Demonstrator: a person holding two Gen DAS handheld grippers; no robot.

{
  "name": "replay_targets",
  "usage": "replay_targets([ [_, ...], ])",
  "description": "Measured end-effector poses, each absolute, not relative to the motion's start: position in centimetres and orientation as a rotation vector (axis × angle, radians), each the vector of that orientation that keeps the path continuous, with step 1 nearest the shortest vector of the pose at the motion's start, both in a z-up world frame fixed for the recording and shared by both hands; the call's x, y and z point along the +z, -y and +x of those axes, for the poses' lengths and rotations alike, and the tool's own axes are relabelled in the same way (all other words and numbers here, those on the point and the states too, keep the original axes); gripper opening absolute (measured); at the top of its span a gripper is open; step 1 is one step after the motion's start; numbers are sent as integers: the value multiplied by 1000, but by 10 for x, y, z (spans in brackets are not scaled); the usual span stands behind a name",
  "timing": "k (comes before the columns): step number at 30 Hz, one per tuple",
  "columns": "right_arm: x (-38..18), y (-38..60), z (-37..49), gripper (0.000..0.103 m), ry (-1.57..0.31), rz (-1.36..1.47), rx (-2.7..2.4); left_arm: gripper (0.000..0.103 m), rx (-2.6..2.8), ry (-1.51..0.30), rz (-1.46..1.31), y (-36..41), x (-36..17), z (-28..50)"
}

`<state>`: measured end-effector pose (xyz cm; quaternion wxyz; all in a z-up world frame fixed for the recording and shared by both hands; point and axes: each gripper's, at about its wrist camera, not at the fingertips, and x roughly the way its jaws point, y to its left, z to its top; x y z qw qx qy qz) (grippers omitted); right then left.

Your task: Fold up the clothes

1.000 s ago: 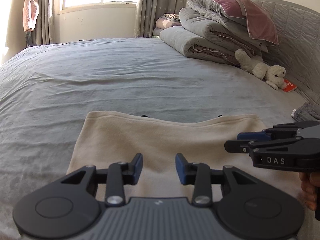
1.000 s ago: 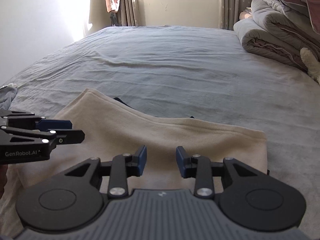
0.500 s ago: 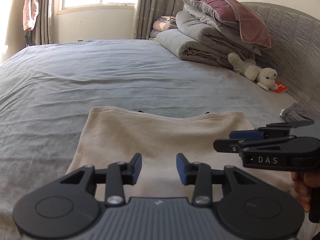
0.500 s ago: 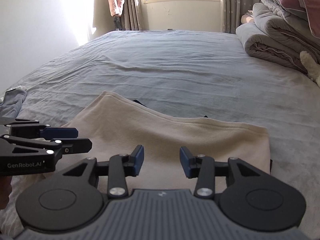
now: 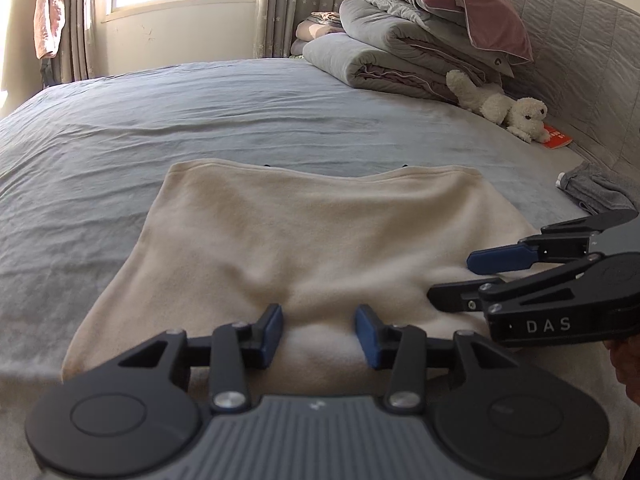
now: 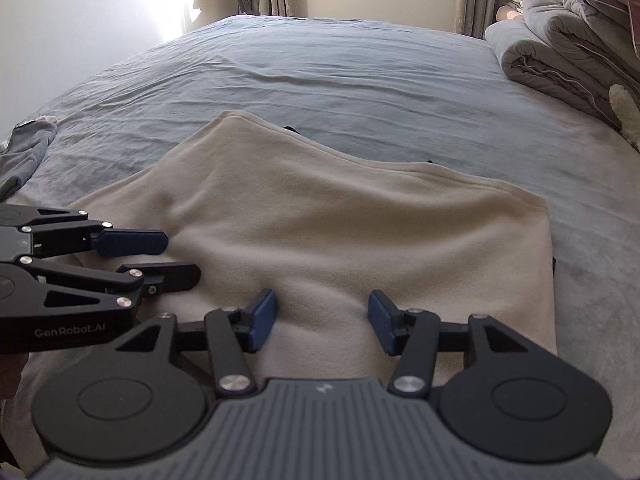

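The cream garment's near hem is hidden under both gripper bodies, and something dark peeks from beneath its far edge, too small to identify; it lies flat on the grey bed, open sheet stretching beyond; the left gripper and right gripper angle down side by side over the near hem, jaws opening, nothing pinched.

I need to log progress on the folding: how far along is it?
Done: the cream garment lies flat on the bed, apparently folded once. In hand: nothing; the left gripper and right gripper hover over its near edge, jaws opening, empty. Left: further folds, and the grey clothes nearby look unfolded.
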<state>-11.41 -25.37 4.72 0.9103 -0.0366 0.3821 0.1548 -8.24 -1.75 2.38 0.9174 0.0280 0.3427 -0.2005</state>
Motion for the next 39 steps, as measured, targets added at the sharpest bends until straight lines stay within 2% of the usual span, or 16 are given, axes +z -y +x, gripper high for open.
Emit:
replay_targets([
  [5,65,256,-129,55,-752,-33,366,43,-418,-708,45,16,24,-82],
  [10,40,240,-132,60,-776,-135,373,44,-417,-715,49,17,23,-81],
  [20,56,245,-141,61,-758,-120,386,44,-401,-721,59,20,24,-81],
  [32,51,260,-143,64,-799,-161,326,44,-400,-720,78,21,24,-82],
  [35,49,280,-145,72,-819,-140,317,44,-405,-722,75,20,24,-81],
  [39,51,311,-152,72,-842,-62,332,44,-409,-726,67,19,25,-80],
])
